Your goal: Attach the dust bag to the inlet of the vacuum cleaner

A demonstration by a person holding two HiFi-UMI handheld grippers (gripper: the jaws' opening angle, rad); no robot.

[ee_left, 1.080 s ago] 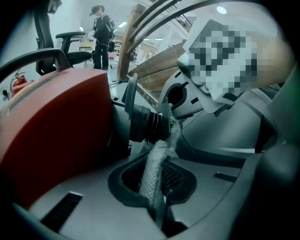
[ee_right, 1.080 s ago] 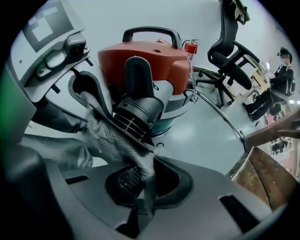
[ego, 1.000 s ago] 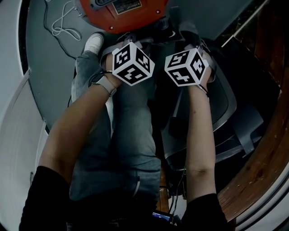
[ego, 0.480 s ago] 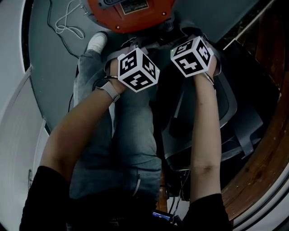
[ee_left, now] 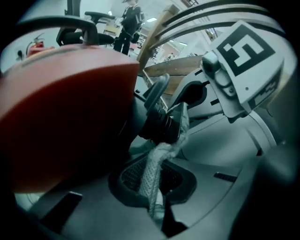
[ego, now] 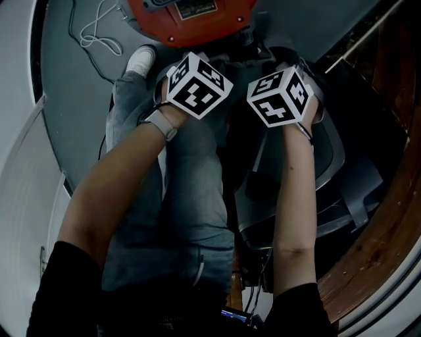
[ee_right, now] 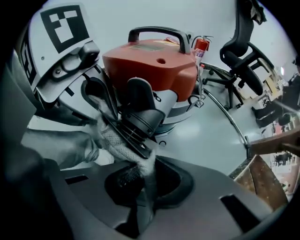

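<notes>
The orange vacuum cleaner [ego: 187, 16] stands on the floor ahead of the person's knees. Its black ribbed inlet [ee_right: 137, 121] juts toward me. A whitish mesh dust bag [ee_right: 119, 139] is bunched against that inlet's rim. My left gripper [ego: 197, 85] and my right gripper [ego: 279, 97] sit side by side just below the vacuum. In the left gripper view the bag cloth [ee_left: 156, 171] runs from the inlet [ee_left: 161, 124] down into the left gripper [ee_left: 158, 213], which is shut on it. The right gripper [ee_right: 140, 208] is likewise shut on a strip of the bag. The bag's opening is hidden.
A white cable [ego: 99, 33] lies looped on the grey floor. The person's jeans leg and white shoe [ego: 138, 60] are beside the vacuum. A dark chair base [ego: 322, 178] and a curved wooden edge [ego: 388, 224] lie to the right. A fire extinguisher [ee_right: 200, 47] stands behind.
Both grippers have shifted a little by the inlet: the left edged up toward the vacuum, the right rose and then dropped back. Both stay shut on the bag.
</notes>
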